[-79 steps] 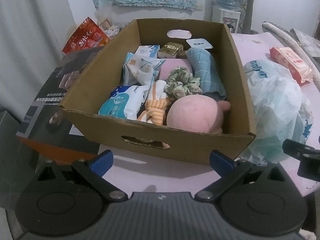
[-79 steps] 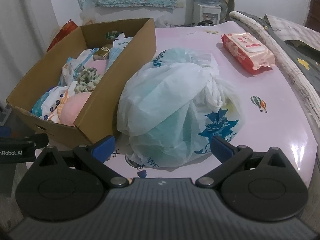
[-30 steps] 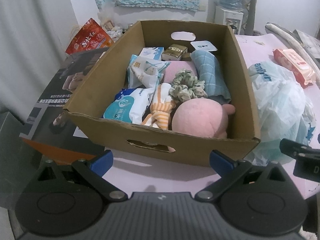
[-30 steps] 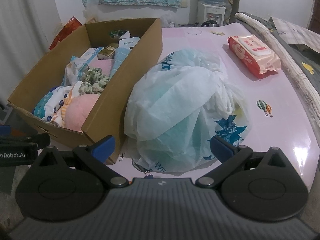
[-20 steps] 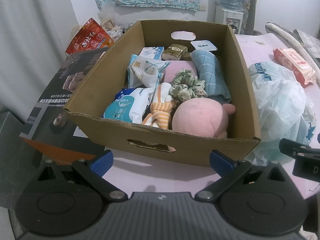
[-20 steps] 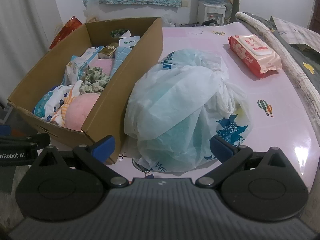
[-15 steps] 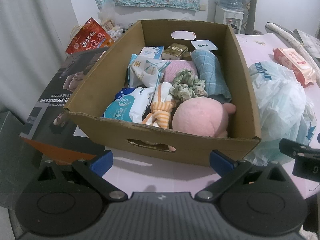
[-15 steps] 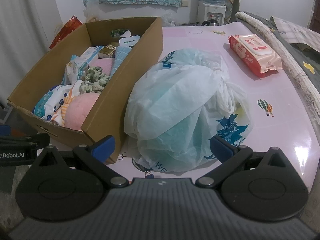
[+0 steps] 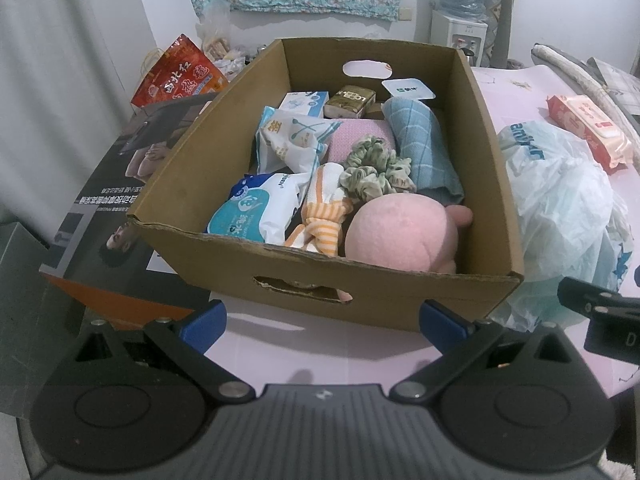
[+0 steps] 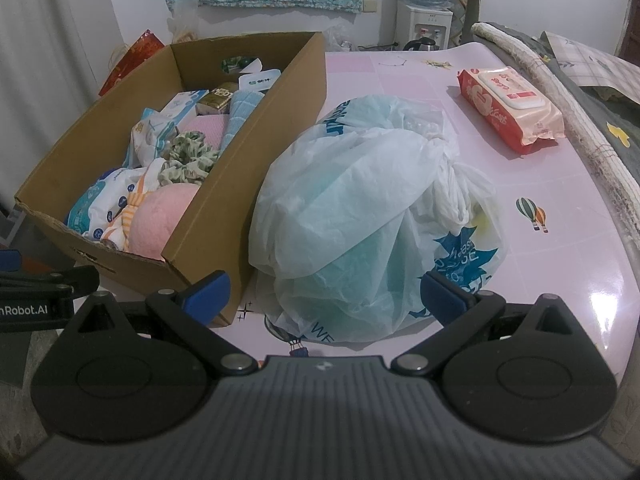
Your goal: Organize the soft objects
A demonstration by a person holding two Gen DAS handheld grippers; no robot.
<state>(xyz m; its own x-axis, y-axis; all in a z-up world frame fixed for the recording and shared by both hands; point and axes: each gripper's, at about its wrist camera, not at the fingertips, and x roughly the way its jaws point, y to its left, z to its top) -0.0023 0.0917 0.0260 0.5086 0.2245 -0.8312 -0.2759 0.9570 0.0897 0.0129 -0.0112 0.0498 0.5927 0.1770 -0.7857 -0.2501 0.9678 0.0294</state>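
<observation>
A cardboard box (image 9: 496, 184) (image 10: 256, 168) stands on the pink table (image 10: 560, 184). It holds a pink plush (image 9: 400, 232), a green scrunchie (image 9: 372, 168), an orange-striped cloth (image 9: 324, 216), a blue towel (image 9: 420, 140), a pink cloth (image 9: 356, 136) and wipe packs (image 9: 256, 216). A tied white plastic bag (image 10: 360, 208) (image 9: 560, 200) lies right of the box. My left gripper (image 9: 322, 320) hovers open in front of the box's near wall. My right gripper (image 10: 324, 292) is open just before the bag, touching nothing.
A red wet-wipe pack (image 10: 512, 108) lies at the table's far right. A red snack bag (image 9: 176, 76) and a dark printed board (image 9: 108, 200) sit left of the box. A rolled mat (image 10: 568, 112) borders the table's right edge. A water dispenser (image 9: 460, 28) stands behind.
Both views have shifted slightly closer and higher over the box and bag since 2.6 s ago. Nothing was taken hold of; objects stay put.
</observation>
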